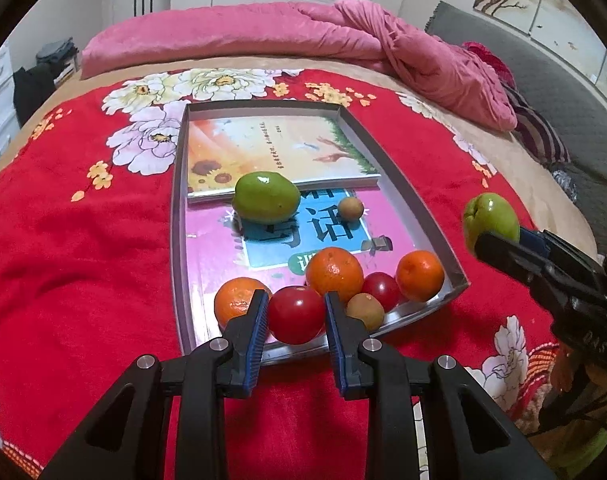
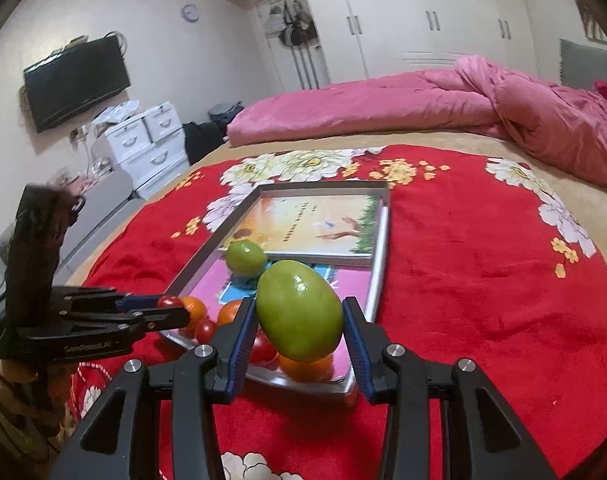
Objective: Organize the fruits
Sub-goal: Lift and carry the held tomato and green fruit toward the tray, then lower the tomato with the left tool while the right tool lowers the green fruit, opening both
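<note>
Left wrist view
Left gripper (image 1: pixel 296 312): I see its fingers (image 1: pixel 256 316) closed against both sides of a red tomato (image 1: pixel 295 314) at the near edge of the tray (image 1: pixel 423 208).
Tray contents: green fruit (image 1: pixel 266 197) by the books, three oranges, a second tomato (image 1: pixel 382 289), two small brown fruits.
Tray location: on the red floral blanket (image 1: pixel 83 240) on the bed.

Right wrist view
Right gripper (image 2: pixel 299 316): I read its fingers (image 2: pixel 242 330) as clamped on a large green fruit (image 2: pixel 299 310), held above the tray's near corner.
Second green fruit (image 2: pixel 245 258): lying in the tray (image 2: pixel 379 248).
Left gripper: at left, over the tray's near edge.
</note>
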Tool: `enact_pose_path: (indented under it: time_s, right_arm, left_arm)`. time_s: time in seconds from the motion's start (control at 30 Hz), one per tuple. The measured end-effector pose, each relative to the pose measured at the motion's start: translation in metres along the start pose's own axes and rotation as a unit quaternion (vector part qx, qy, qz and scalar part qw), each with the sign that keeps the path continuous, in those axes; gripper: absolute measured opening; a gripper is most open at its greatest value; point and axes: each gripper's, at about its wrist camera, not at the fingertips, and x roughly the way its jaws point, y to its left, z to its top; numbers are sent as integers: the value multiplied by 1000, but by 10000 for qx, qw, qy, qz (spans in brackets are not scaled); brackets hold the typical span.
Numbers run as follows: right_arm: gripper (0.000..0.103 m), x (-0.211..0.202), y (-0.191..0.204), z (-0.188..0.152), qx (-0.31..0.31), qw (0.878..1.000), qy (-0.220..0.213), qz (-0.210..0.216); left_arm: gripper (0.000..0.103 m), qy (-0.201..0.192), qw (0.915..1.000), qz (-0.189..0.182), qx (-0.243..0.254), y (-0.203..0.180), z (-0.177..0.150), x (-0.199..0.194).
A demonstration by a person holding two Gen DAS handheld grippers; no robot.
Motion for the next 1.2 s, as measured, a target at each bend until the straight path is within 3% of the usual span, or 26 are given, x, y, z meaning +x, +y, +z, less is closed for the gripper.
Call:
enact_pose_path:
  time_s: [0.53,1.2]
  right_arm:
    - [43,23,33,-15,-603,9975,327,179]
    - [43,50,50,-27,-1233,9906,573,-139]
  left_arm:
    - [29,102,9999,-25,32,1,-2,10]
    - [29,116,9999,-44,32,0,-1,11]
